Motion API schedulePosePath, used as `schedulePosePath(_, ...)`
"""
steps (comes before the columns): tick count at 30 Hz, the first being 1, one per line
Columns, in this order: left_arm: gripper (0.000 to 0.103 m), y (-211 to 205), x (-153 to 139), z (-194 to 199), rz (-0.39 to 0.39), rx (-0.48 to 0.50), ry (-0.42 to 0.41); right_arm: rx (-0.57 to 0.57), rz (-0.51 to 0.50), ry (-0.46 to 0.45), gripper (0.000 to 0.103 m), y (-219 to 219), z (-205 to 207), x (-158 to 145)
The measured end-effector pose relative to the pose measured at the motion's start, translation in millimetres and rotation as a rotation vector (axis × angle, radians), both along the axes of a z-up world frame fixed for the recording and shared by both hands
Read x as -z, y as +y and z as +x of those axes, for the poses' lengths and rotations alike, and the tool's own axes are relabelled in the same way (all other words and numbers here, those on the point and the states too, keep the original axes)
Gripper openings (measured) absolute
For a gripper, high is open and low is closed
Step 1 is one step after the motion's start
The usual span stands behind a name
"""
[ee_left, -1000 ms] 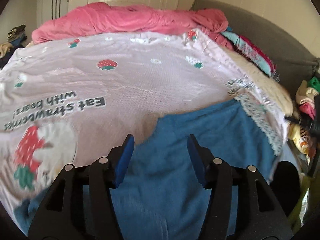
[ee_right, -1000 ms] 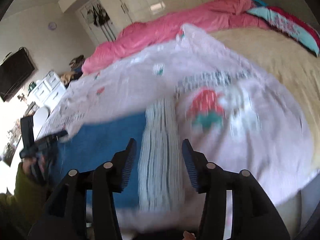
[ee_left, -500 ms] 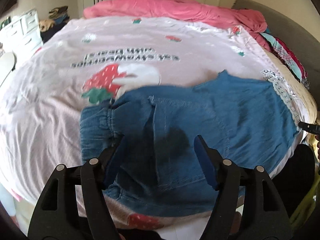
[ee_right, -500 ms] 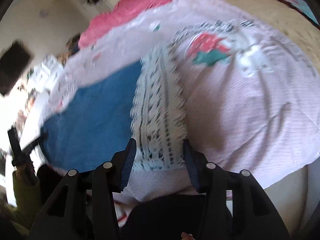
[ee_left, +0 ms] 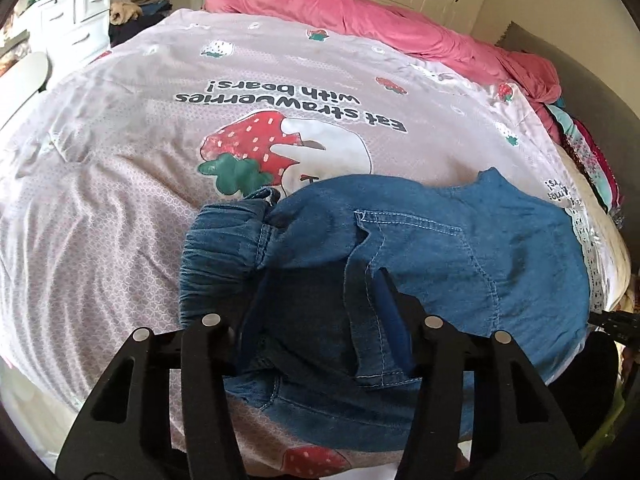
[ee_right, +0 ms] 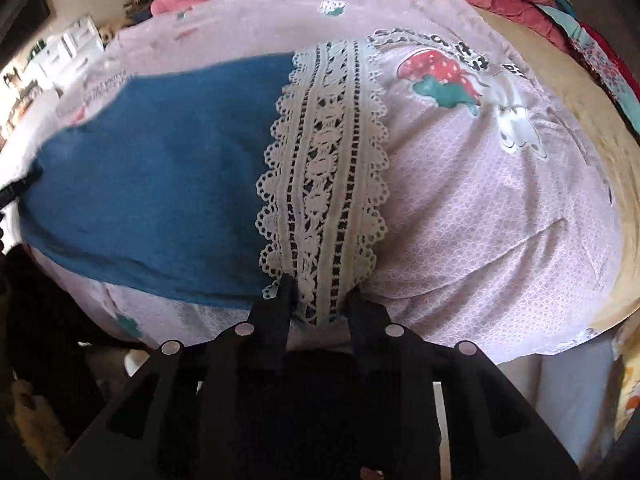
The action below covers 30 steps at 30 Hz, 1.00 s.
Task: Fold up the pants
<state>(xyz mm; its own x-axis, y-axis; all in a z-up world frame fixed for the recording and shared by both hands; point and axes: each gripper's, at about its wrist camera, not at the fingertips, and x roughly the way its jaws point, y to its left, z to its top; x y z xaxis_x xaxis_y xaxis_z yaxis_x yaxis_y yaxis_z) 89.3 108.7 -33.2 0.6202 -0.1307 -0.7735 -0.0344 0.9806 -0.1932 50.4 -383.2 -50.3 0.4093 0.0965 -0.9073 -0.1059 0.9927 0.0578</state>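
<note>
The blue pants [ee_left: 460, 248] lay on the bed [ee_left: 100, 216]. Left tongs [ee_left: 320, 316] stood spread around their waist fabric; right tongs [ee_right: 318, 292] stood parted around the lace hem [ee_right: 324, 168].

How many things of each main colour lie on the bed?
Blue: 1, the denim pants
White: 1, the lace hem on the pants
Pale pink: 1, the strawberry sheet
Deep pink: 1, the blanket
Total: 4
</note>
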Motion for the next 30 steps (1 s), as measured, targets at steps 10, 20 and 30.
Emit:
schedulePosePath(10, 0.066, -16.1, -22.2, -18.6, -0.001, 0.064, -0.037, 0.111, 0.059, -0.14, 0.051, -20.7, -27.6, -37.6)
schedulePosePath(20, 0.077, -115.6, -43.9, -13.5, 0.053, 0.336, -0.103, -0.048, 0.141, -0.228, 0.07, 52.2, -5.0, -62.9)
schedulePosePath(30, 0.078, -156.7, 19.2, -1.9, 0.206, 0.399, 0.022, 0.026, 0.129, -0.059, 0.071, 72.3, 34.4, -3.4)
